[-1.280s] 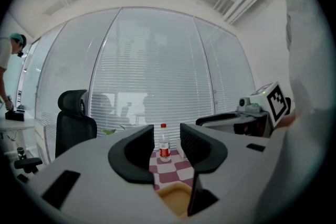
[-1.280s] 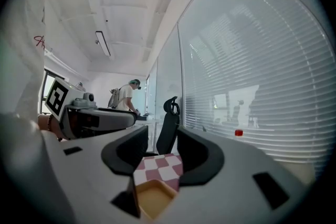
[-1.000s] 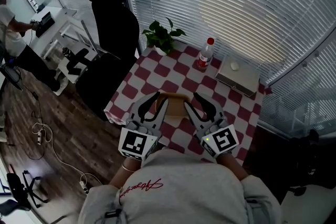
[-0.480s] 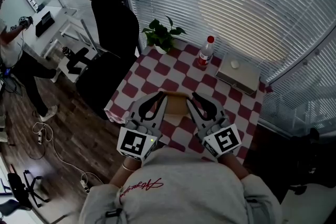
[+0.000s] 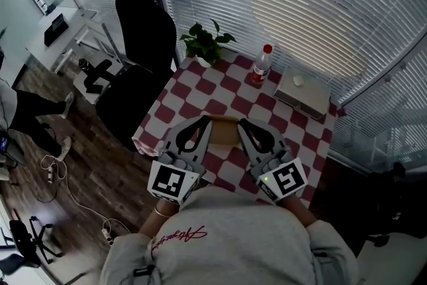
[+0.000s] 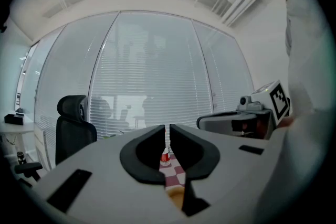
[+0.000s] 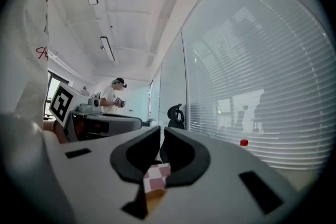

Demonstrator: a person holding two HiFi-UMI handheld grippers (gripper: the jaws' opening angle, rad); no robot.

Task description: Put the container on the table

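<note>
The left gripper [image 5: 207, 121] has just been closing. Its jaws now stand all but together, with only a slit between them, and the tan edge of the container [image 5: 224, 133] shows low in that slit, so I judge it pinches the left wall. The container sits between the 2 grippers, over the near edge of the checked table [image 5: 212, 94]. Whether it rests on the table or hangs just above it, I cannot tell. The right gripper [image 5: 242, 122] mirrors the left: its jaws have just been closing and are now nearly together, with the tan edge between them, likely nipping the right wall. The container looks like thin card or light wood, so probably light and fairly stiff, with walls that could bow or crease under a hard pinch. The 2 opposite walls seem the right places to hold it, with both grippers kept level so it does not tip. The head view alone shows the whole layout, with the container flanked by both grippers on the table. The left gripper view alone shows how narrow that slit is, with the bottle [image 6: 166, 157] beyond it. The right gripper view adds its own closed jaws and a person [image 7: 112, 97] standing far off.
</note>
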